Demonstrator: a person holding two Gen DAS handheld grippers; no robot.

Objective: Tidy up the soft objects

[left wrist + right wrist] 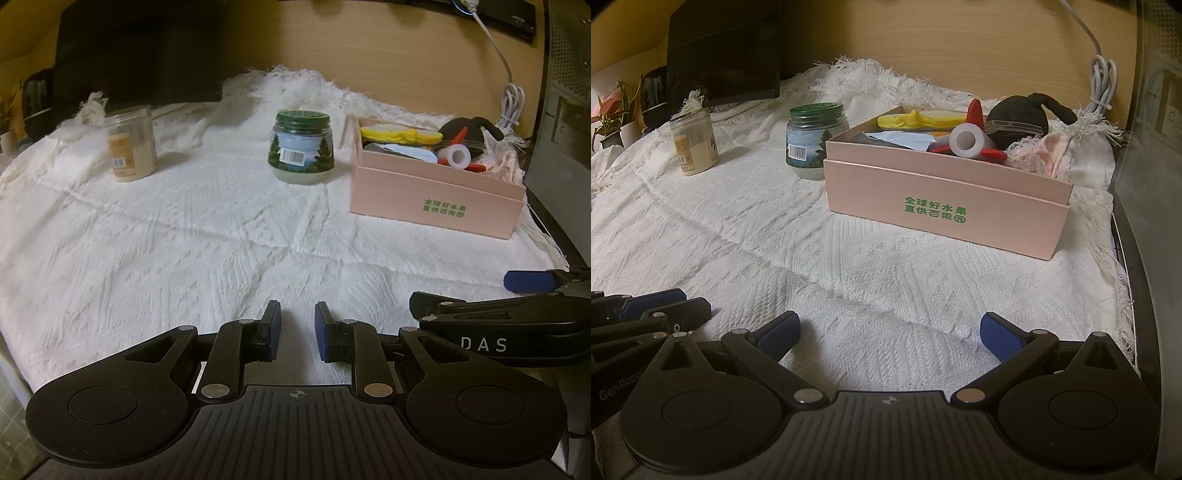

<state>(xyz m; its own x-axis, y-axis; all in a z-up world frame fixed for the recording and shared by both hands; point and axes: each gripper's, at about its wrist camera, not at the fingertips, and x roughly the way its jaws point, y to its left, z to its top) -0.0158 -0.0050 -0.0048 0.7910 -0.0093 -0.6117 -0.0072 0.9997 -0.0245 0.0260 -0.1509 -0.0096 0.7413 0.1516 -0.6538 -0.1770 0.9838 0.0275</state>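
1. Your left gripper (pixel 297 330) hovers low over the white cloth (pixel 184 240) with its jaws parted only a narrow gap and nothing between them; it looks parked, not working.
2. Your right gripper (pixel 890 332) sits beside it, jaws spread wide and empty, aimed towards the pink box (pixel 945 206), which suggests a reach in that direction.
3. The soft things are already gathered in the box at the far right of the cloth: a yellow piece (pixel 916 120), a black plush (pixel 1019 110) at the back corner, and pink frilly fabric (pixel 1052 151) spilling over the right rim.
4. A white tube with red fins (pixel 967 140) lies on top of the pile; I cannot tell if it is soft.
5. Two jars stand apart on the cloth, the green-lidded jar (pixel 816 140) just left of the box, the tan jar (pixel 696 146) well to its left. They are likely left out because they are hard.
6. The open cloth holds no loose soft item, so the sorting looks nearly done; the overhanging fabric probably wants tucking in.
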